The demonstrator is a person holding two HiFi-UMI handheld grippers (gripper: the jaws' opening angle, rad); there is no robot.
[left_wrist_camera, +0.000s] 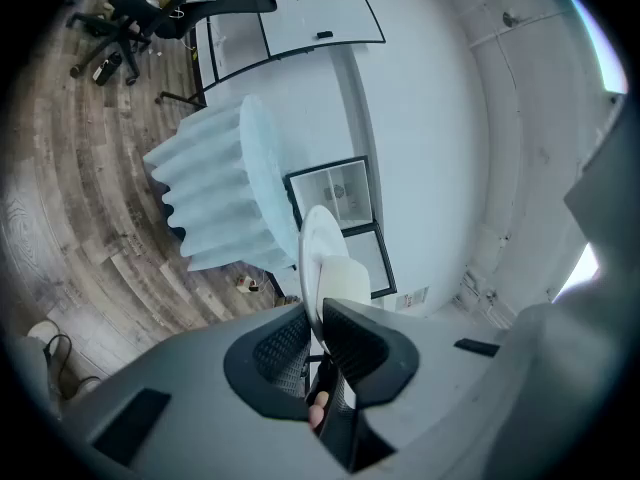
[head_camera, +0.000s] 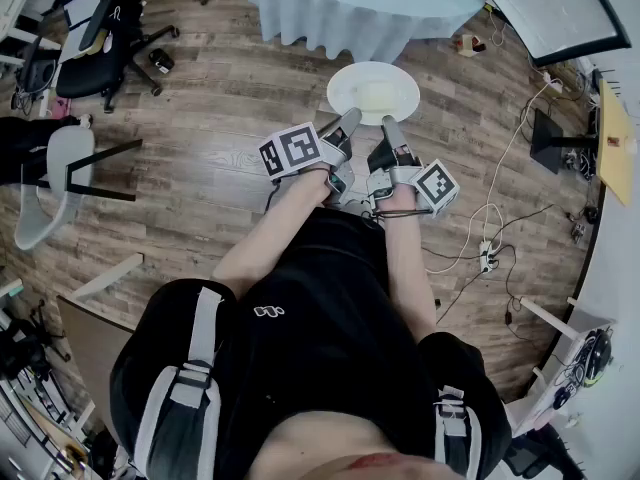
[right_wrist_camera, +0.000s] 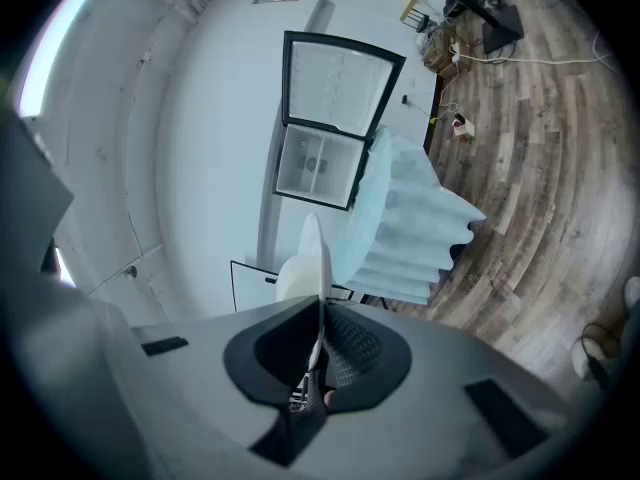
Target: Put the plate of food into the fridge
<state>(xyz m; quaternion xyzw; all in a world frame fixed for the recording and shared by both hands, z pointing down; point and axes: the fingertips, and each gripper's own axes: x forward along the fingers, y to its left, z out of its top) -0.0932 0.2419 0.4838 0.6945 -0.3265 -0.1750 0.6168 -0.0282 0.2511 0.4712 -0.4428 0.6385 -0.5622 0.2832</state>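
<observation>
The left gripper (head_camera: 347, 123) is clamping the near rim of the white plate (head_camera: 373, 78) at about 7 o'clock on the dish. The right gripper (head_camera: 392, 128) is pinching the same rim at about 5 o'clock, and each pair of jaws is pressing tight on the thin edge. The plate is hanging in the air over the wooden floor (head_camera: 220, 118), straight ahead of the person at 12 o'clock and roughly level, with a pale block of food (head_camera: 376, 94) sitting on it. So the pick-up is looking done and the carry is under way. Farther out at 12 o'clock, the table draped in pale blue cloth (head_camera: 350, 8) is standing between the plate and the glass-door fridge (right_wrist_camera: 335, 118). The fridge is showing only in the gripper views, well apart from the plate. Its doors are appearing closed, so getting past the table, opening a door and sliding the plate onto a shelf are all remaining.
</observation>
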